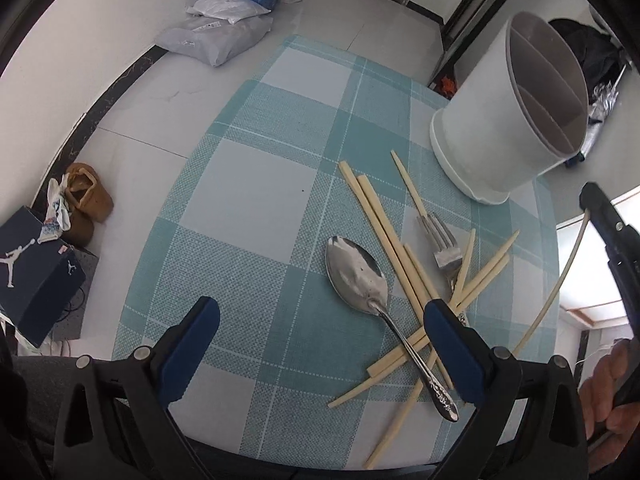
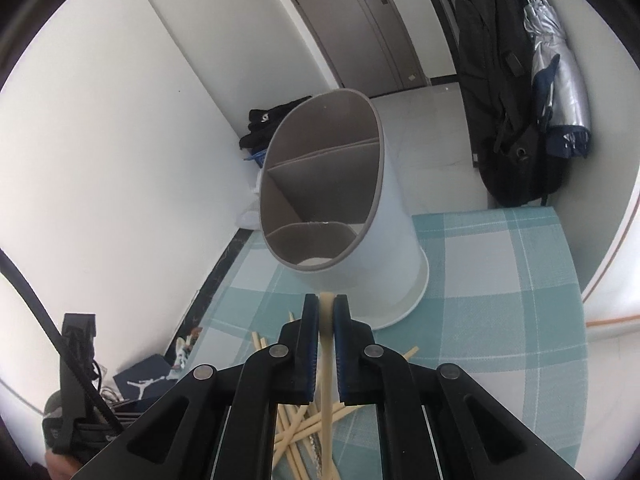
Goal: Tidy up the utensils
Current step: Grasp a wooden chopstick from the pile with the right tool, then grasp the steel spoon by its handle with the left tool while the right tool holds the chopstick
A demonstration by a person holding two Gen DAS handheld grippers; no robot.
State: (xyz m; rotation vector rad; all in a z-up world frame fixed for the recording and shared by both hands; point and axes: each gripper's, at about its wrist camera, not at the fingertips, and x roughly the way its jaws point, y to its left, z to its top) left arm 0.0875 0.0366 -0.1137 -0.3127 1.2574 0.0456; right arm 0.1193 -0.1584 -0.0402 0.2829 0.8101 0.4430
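Altogether one spoon [image 1: 356, 276], one fork [image 1: 442, 246], one chopstick [image 2: 326, 364] (clenched in right hand-held gripper [image 2: 327, 312]), left hand-held gripper [image 1: 320, 320] released.

Open checked table [image 1: 256, 184] lies clear ahead of and between the left gripper's [image 1: 320, 344] spread fingers [image 1: 192, 332]. A spoon [image 1: 356, 276], a fork [image 1: 442, 244] and crossed chopsticks [image 1: 384, 224] crowd the space by its right finger. Beyond the right gripper's [image 2: 327, 320] fingertips, the white divided holder [image 2: 384, 236] stands just ahead, its compartments open and unblocked.
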